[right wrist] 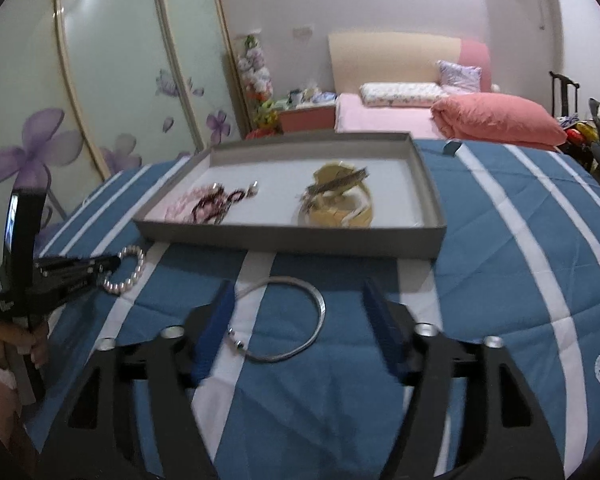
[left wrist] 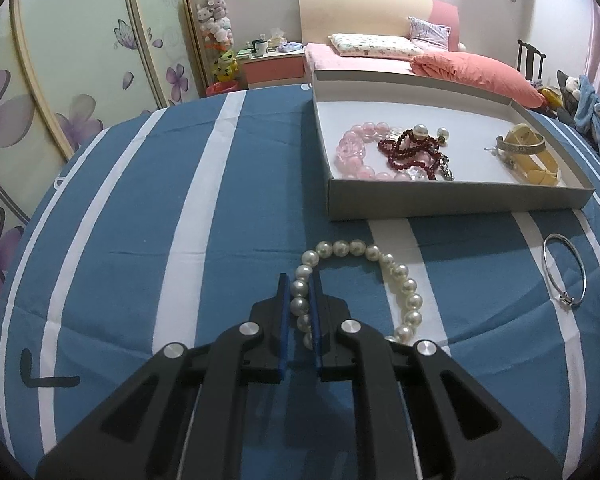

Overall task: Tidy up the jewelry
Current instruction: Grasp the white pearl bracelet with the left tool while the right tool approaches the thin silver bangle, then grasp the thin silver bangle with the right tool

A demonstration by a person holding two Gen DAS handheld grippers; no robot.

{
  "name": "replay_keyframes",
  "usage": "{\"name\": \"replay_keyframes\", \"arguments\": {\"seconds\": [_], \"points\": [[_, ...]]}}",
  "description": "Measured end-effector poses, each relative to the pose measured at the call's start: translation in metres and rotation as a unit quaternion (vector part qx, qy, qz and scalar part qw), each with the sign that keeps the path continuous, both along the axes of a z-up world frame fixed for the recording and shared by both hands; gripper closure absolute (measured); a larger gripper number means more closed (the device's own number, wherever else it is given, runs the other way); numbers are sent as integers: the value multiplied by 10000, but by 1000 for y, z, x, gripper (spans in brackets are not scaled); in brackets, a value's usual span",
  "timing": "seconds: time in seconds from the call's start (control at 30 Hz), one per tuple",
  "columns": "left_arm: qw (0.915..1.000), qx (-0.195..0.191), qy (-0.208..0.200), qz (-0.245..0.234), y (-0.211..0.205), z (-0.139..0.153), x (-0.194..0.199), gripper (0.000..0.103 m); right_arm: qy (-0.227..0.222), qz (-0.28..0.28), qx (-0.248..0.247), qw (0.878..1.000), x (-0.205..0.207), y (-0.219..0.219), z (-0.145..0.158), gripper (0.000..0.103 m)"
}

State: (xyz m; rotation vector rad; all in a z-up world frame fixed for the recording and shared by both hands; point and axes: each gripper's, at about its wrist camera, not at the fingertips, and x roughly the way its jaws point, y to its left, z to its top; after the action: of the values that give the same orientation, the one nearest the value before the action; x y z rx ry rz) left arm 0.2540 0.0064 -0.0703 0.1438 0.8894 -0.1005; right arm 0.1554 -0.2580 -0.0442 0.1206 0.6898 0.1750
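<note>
A: Left gripper (left wrist: 300, 280) low over the blue-and-white striped cloth (left wrist: 140, 220) on the worktop, jaws closed in on the pearl bracelet (left wrist: 380, 276), a few beads caught between the blue pads (left wrist: 285, 320).

B: Confirmed from the right wrist view: left gripper (right wrist: 114, 263) at the far left, tips at the pearl bracelet (right wrist: 134, 270), bracelet lying on the cloth just in front of the grey box (right wrist: 292, 240).

A: Rest of the pearl loop curving out to the right on the cloth, apart from the box's (left wrist: 452, 200) near wall.

B: Right gripper (right wrist: 298, 296) with jaws spread wide, holding nothing. Silver bangle (right wrist: 300, 320) flat on the cloth between the two fingers, touching neither as far as visible.

A: Same silver bangle (left wrist: 566, 270) at the right edge of the left wrist view, well apart from the pearls.

B: Inside the box: pink bead bracelet (left wrist: 356, 152) at the left, dark red bead string (left wrist: 410, 152) tangled over it, two single pearls (left wrist: 432, 132) just behind.

A: Yellow bangles (left wrist: 536, 160) at the right end of the box, a patterned metal cuff (left wrist: 520, 145) leaning on them.

B: Right wrist view soft and blurred there: yellow bangles (right wrist: 340, 204) right of centre, pink and red beads (right wrist: 208, 204) at the left.

A: Bed (left wrist: 380, 60) with pink bedding behind the worktop.
</note>
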Motion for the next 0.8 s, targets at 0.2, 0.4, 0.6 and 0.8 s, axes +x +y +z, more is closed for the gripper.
{"name": "replay_keyframes", "arguments": {"seconds": [0.2,0.4,0.6,0.8], "points": [[10000,-10,2,1,0,0,0,92,499,220,-482,9973,12,22,-13,9],[10000,-23,5,3,-3,0,0,92,889,202,-700,9934,24,31,-24,8],[10000,-23,5,3,-3,0,0,92,1054,95,-849,9907,40,34,-29,7],[10000,-25,6,2,-3,0,0,92,1019,173,-862,9909,45,33,-27,14]]}}
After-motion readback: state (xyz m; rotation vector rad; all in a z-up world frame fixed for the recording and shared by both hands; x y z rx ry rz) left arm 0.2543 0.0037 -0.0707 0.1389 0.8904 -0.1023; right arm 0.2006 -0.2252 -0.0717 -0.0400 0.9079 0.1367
